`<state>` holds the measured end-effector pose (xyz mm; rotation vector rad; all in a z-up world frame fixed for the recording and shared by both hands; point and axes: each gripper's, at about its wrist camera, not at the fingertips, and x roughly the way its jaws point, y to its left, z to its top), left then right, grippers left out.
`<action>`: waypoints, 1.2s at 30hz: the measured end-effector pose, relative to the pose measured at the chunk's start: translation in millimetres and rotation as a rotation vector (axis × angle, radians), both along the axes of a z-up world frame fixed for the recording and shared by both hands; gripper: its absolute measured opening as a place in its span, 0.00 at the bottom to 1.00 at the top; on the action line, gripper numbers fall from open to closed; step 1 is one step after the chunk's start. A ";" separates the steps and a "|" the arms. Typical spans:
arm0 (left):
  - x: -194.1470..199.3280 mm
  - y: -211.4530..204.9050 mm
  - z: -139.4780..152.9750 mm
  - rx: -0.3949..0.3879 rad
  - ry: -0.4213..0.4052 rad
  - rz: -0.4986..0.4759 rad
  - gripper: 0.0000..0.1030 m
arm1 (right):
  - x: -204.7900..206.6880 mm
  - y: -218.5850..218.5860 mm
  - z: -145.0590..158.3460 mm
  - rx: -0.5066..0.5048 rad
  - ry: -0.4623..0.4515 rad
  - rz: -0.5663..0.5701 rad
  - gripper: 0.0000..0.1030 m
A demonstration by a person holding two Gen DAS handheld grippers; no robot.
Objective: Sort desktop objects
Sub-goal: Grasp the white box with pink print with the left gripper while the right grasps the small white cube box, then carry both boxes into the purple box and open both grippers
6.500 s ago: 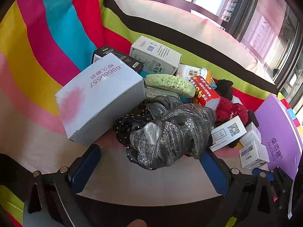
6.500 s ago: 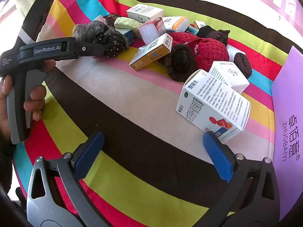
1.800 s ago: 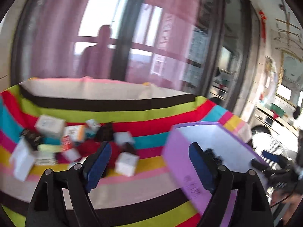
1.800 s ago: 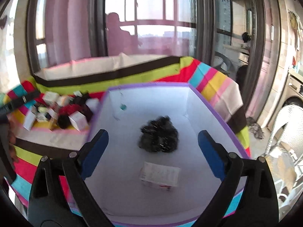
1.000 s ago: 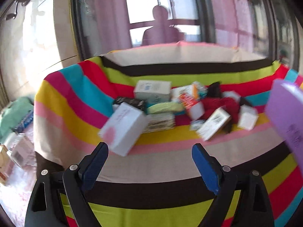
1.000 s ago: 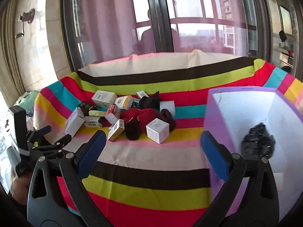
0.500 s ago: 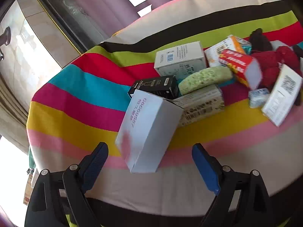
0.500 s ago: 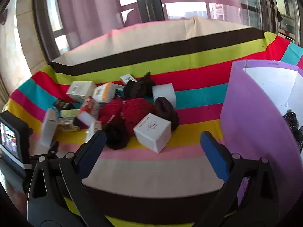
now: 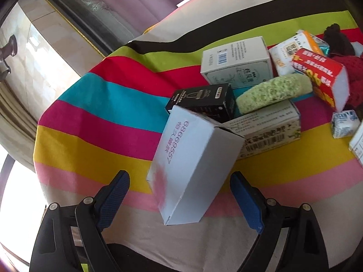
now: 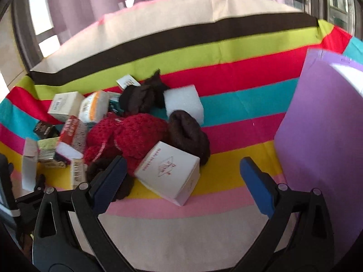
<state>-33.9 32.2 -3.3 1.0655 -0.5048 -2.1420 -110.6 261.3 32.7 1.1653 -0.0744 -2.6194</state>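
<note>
The left hand-held gripper [image 9: 179, 198] hovers low over the striped-cloth desk [image 9: 95, 117], its jaws wide but closing, with the near end of the tilted white cardboard box printed with purple digits [image 9: 192, 158] between the blue pads, untouched. Behind that white box lie a black carton [image 9: 204, 98] and a green sponge [image 9: 272, 90]. The right hand-held gripper [image 10: 181, 179] is released and empty, with a white cube box [image 10: 170, 170] between its pads, right of the red knitted cloth [image 10: 133, 136] and well left of the purple bin [image 10: 317, 136].

One green sponge [image 9: 274, 92], one purple bin [image 10: 322, 136], two red knitted items [image 10: 127, 136], roughly ten cartons [image 9: 195, 165].
</note>
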 end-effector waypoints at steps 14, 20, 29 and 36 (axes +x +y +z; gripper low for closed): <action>22.1 5.2 12.6 0.054 0.040 0.035 0.44 | -3.9 8.8 -11.7 -0.159 -0.060 0.091 0.58; 39.1 15.4 31.4 0.113 0.114 0.033 0.36 | 13.2 14.6 3.6 -0.226 -0.001 0.132 0.56; 47.2 10.5 43.2 0.256 0.219 -0.001 0.34 | 23.7 20.5 24.6 -0.255 0.098 0.130 0.56; 55.9 8.6 67.8 0.387 0.321 -0.103 0.34 | 44.9 35.9 57.1 -0.249 0.262 0.062 0.56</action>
